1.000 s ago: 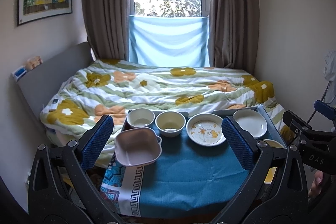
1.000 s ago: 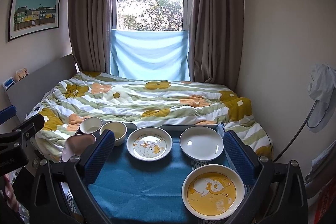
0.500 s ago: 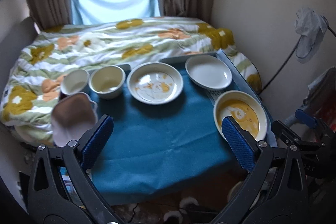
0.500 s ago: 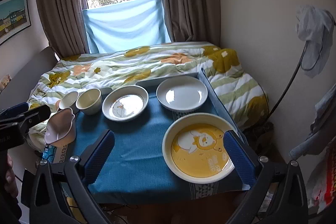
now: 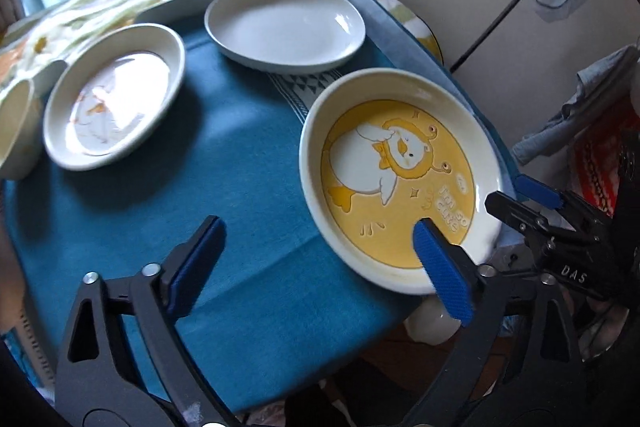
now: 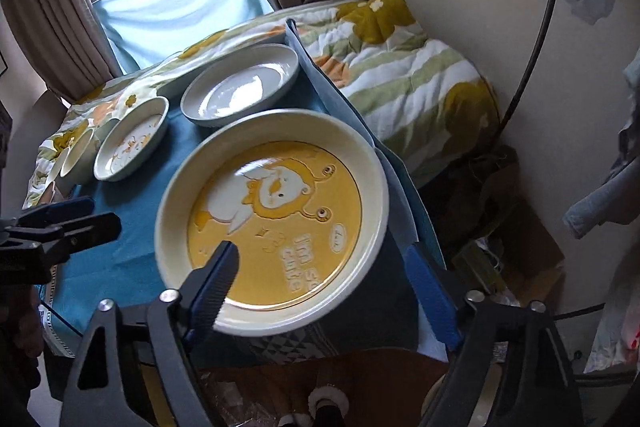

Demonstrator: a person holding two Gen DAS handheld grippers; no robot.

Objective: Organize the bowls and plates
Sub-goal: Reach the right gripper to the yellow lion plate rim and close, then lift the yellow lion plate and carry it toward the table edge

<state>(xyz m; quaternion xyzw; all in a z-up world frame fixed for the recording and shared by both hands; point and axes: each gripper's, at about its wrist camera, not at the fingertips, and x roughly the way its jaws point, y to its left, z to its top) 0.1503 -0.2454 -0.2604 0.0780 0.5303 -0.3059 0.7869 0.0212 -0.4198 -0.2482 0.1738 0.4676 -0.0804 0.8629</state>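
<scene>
Both grippers have dropped from a view over the whole cloth (image 5: 224,163) to the yellow plate (image 6: 276,227) at its near right corner, the right gripper (image 6: 320,275) closing astride its rim, not yet pinching, the left gripper (image 5: 316,255) closing on nothing, so the plate looks to go first

Yellow duck plate (image 5: 400,195): read "I'm so cute" in raised letters
Right gripper (image 5: 532,205): body bore "DAS" in white
</scene>
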